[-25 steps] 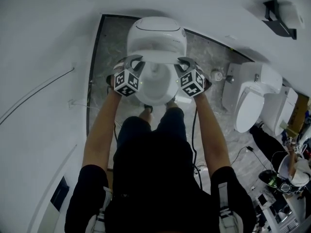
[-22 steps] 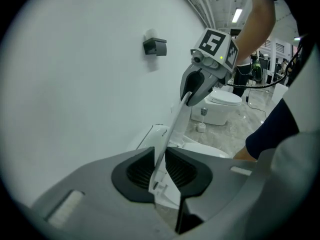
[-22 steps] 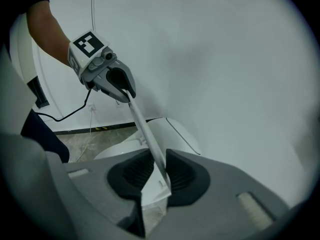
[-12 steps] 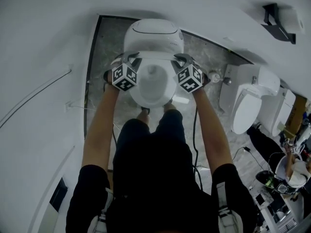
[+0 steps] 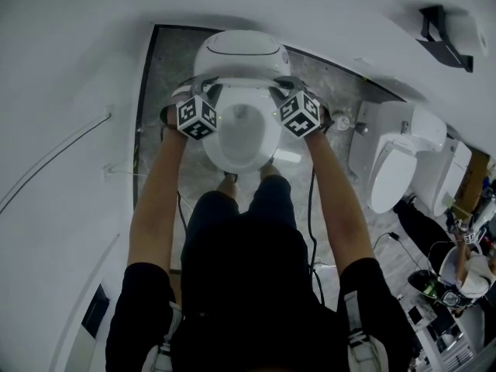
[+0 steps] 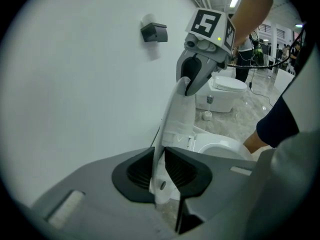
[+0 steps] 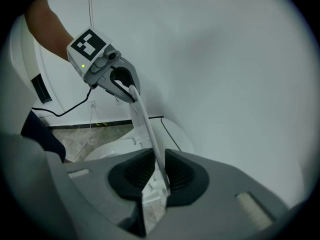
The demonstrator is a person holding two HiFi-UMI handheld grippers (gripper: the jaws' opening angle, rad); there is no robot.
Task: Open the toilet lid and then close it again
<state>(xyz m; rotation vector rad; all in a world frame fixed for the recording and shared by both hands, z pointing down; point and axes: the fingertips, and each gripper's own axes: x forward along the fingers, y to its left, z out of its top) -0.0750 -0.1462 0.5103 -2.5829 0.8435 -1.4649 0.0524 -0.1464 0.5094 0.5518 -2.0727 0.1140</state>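
A white toilet (image 5: 239, 142) stands against the wall, with its tank (image 5: 236, 51) behind. Its thin white lid (image 5: 240, 80) is raised steeply and shows almost edge-on in the head view. My left gripper (image 5: 203, 90) is shut on the lid's left edge and my right gripper (image 5: 280, 87) on its right edge. In the left gripper view the lid (image 6: 177, 114) runs between the jaws (image 6: 159, 171) up to the right gripper (image 6: 192, 79). In the right gripper view the lid (image 7: 145, 129) sits pinched between the jaws (image 7: 159, 176), which have just been closing on it. The left gripper (image 7: 125, 86) holds its far end.
The person's feet stand at the bowl's front. A second toilet (image 5: 399, 161) sits to the right, with a small fitting (image 5: 342, 120) on the floor between. A black cable (image 5: 310, 208) trails down the right side. White walls close in at the left and behind.
Both grippers have moved toward the tank with the lid in them. The lid has swung further up and now shows nearly edge-on.
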